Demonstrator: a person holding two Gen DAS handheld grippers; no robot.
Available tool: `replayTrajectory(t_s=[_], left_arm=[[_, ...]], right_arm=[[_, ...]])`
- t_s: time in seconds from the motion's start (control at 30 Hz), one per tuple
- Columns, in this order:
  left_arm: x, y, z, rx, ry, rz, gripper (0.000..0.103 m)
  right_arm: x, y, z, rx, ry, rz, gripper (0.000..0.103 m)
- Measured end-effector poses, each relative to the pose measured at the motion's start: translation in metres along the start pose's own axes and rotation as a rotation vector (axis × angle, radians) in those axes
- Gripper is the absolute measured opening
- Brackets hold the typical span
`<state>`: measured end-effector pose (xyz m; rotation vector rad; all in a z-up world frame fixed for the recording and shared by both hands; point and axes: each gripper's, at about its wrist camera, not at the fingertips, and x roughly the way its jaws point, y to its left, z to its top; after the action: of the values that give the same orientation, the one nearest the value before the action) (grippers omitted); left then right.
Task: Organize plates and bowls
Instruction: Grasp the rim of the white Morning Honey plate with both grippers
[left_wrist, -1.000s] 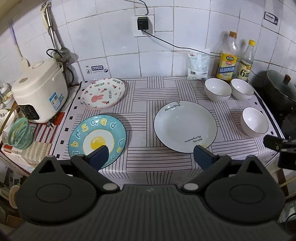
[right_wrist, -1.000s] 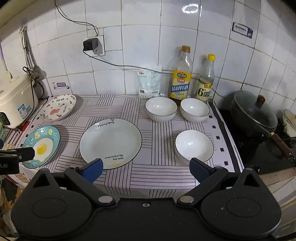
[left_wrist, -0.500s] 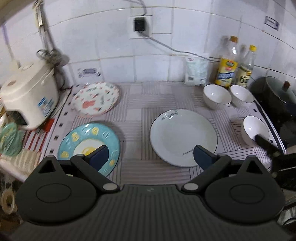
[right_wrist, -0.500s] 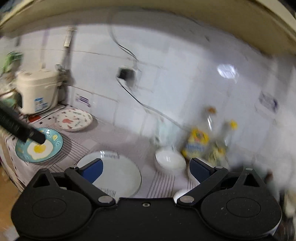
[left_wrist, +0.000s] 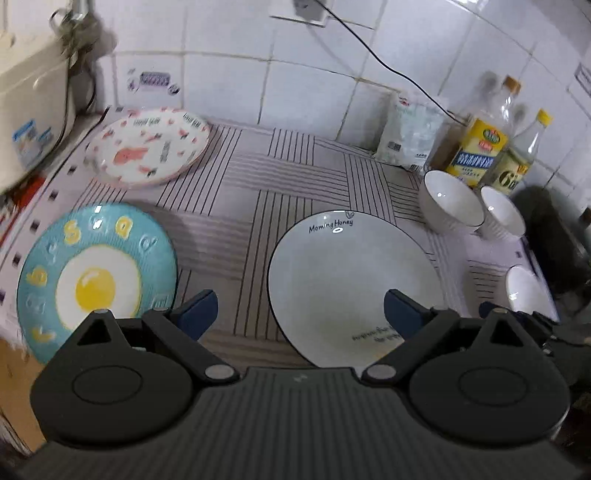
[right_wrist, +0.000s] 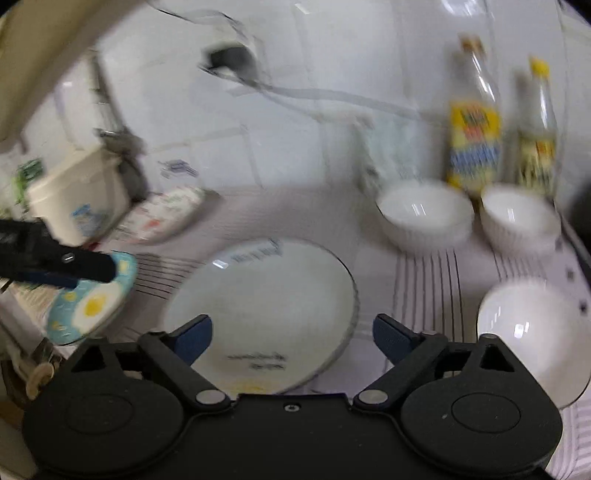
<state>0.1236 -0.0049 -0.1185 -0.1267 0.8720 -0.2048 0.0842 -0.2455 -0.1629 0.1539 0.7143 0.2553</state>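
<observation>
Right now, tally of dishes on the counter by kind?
Plates: 3 (egg plate, rabbit plate, white plate)
Bowls: 3 (back left bowl, back right bowl, front bowl)
Total: 6

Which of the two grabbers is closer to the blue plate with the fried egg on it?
The left. The left gripper hangs open with one finger over the egg plate rim. The right gripper hangs open over the white plate, farther right.
</observation>
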Motion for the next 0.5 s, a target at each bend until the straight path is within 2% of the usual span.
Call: replayTrajectory(t_s=[0.1, 0.2, 0.27, 0.3, 0.33, 0.43, 0.47, 0.5], left_arm=[[0.023, -0.003, -0.002, 0.021, 0.038, 0.002, 0.097], [0.046, -0.005, -0.004, 0.015, 0.086, 0.006, 0.092], [0.062, -0.008, -0.004, 0.029, 0.125, 0.039, 0.078], [0.068, -0.008, -0.003, 0.030, 0.151, 0.037, 0.075], [0.075, -0.007, -0.002, 0.026, 0.177, 0.034, 0.066], [0.088, -0.003, -0.002, 0.002, 0.236, 0.023, 0.045], [0.093, 0.000, -0.004, -0.014, 0.258, 0.023, 0.033], [0.095, 0.003, -0.007, -0.031, 0.268, 0.012, 0.033]], right_arm=[[0.016, -0.004, -0.004, 0.015, 0.047, 0.009, 0.094], [0.029, -0.013, -0.007, 0.022, 0.082, 0.035, 0.092], [0.042, -0.018, -0.005, 0.040, 0.123, 0.051, 0.084], [0.048, -0.022, -0.005, 0.055, 0.143, 0.062, 0.075], [0.054, -0.028, -0.005, 0.079, 0.166, 0.079, 0.060], [0.062, -0.039, -0.007, 0.129, 0.201, 0.128, 0.032], [0.063, -0.041, -0.008, 0.129, 0.204, 0.140, 0.029], [0.064, -0.042, -0.008, 0.121, 0.211, 0.140, 0.027]])
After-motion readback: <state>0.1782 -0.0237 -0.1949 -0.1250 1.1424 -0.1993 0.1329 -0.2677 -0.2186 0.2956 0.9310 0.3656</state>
